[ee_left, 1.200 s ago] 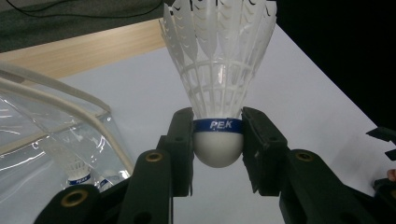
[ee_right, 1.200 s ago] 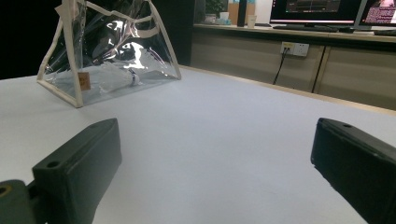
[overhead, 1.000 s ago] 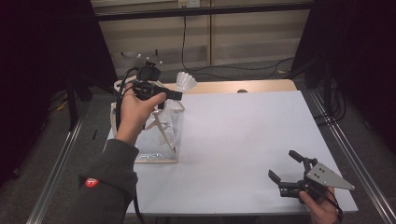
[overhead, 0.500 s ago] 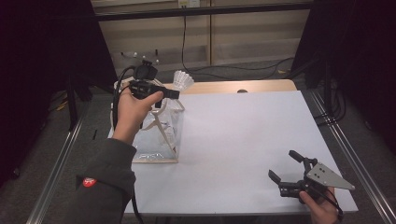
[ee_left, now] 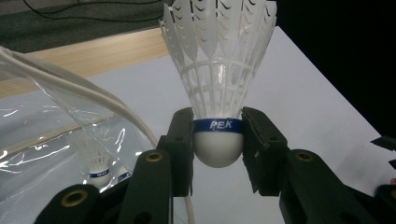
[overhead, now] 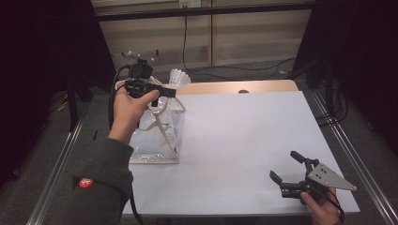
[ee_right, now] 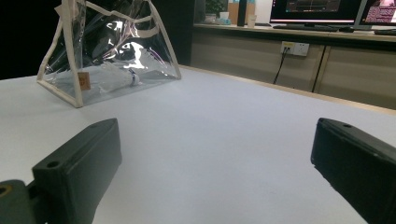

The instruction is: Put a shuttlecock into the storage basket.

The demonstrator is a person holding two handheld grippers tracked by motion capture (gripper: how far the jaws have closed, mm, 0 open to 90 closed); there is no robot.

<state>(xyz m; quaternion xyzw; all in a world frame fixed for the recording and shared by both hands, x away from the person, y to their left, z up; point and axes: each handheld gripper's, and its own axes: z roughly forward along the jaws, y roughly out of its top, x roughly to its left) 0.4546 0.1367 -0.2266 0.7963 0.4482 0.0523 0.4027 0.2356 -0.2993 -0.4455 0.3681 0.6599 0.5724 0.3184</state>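
- The left hand-held gripper (ee_left: pixel 217 140) is clamped on a white shuttlecock (ee_left: pixel 218 70); its two black jaws press on either side of the rounded cork base, right at the blue band printed "PEK".
- The shuttlecock stands upright in the left gripper view, feathers fanning upward away from the jaws.
- In the high view, the left hand-held gripper (overhead: pixel 170 92) is held up in the air at the far left of the table (overhead: pixel 244 140), with the shuttlecock (overhead: pixel 179 78) sticking out beyond it, above the far end of the bag.
- A clear plastic bag (overhead: pixel 157 133) with cream trim and handles stands on the table just below the left hand (overhead: pixel 129 110).
- More shuttlecocks (ee_left: pixel 98 161) with the same blue bands lie inside the bag, seen through its wall.
- The right hand-held gripper (overhead: pixel 290 169) rests low at the near right corner of the table, well apart from the bag; its jaws stand wide apart with nothing but bare table between them.
- From the right gripper view, the bag (ee_right: pixel 107 56) sits far off across the white surface.
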